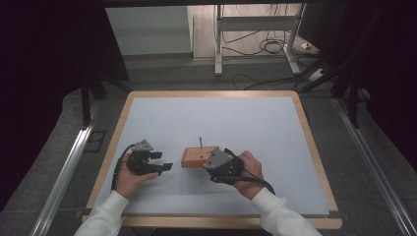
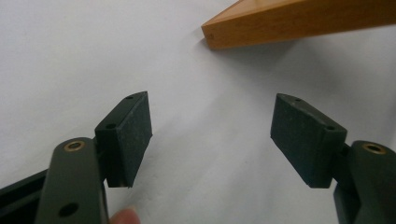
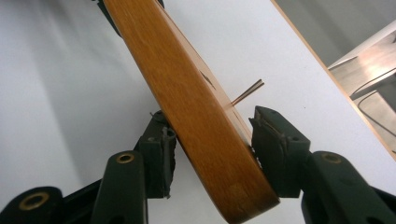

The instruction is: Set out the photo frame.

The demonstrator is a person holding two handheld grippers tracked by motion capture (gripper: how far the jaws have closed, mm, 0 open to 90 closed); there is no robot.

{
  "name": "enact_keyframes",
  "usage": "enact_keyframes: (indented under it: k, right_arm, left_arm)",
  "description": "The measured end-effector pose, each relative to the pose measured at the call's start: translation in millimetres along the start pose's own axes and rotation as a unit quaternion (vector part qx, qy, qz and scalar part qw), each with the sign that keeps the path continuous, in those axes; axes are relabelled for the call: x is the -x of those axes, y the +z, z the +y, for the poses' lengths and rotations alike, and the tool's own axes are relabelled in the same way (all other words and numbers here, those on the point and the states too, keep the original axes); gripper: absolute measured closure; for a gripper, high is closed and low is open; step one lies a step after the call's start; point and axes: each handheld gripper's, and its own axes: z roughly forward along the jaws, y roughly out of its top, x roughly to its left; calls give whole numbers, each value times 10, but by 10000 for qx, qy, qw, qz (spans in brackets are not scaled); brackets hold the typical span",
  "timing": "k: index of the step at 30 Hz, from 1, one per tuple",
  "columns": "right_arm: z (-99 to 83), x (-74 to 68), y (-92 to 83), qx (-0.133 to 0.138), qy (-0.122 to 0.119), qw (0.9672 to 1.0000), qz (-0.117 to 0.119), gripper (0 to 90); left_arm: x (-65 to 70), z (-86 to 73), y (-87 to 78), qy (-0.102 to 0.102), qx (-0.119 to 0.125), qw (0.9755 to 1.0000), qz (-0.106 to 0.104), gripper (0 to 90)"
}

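The wooden block [image 1: 198,157] lies near the centre of the table [image 1: 147,113], slightly toward the near edge, with a thin upright peg [image 1: 200,142] rising from its top face. Its long axis runs left to right across the table.

The right gripper [image 1: 212,164] sits at the block's right end. In the right gripper view, the wooden block [image 3: 196,112] passes between the two jaws, its rounded end close to the camera. The right-hand pad [image 3: 268,140] sits against the block's side; the left-hand pad [image 3: 163,154] stands at the opposite face, and whether it presses there cannot be told. The grip is judged to be a pinch across the block's narrow thickness, at or near closure.

The left gripper [image 1: 164,161] hovers just left of the block and apart from it. In the left gripper view, its jaws are spread wide with nothing between them, and a corner of the wooden block [image 2: 289,21] lies ahead, past the pads [image 2: 135,135].

The governing relation: the block's free left end points at the open left gripper, which needs only a short travel to the right along the block's long axis to reach it. The right hand is already on the thing.

No brand, label or legible writing is visible on the block, the grippers or the table.
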Motion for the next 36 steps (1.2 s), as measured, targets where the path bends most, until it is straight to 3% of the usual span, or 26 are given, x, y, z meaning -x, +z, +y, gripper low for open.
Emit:
enact_keyframes:
  k: [9, 20, 23, 27, 36]
  right_arm:
    - [180, 240, 54, -98, 142, 9996, 219, 539]
    - [326, 440, 141, -121, 240, 9996, 129, 565]
    - [349, 479, 175, -152, 228, 9996, 80, 601]
    - [389, 505, 213, -110, 192, 9996, 181, 651]
    - [424, 495, 238, -17, 55, 9996, 284, 687]
  left_arm:
    - [-7, -1, 10, 4, -33, 10000, -29, 287]
    - [3, -6, 31, -26, -61, 9999, -79, 285]
    - [-1, -5, 33, 2, -71, 9999, -74, 285]
    - [-5, -7, 33, 13, -65, 10000, -70, 285]
    - [-12, -15, 47, 25, -97, 9999, -71, 285]
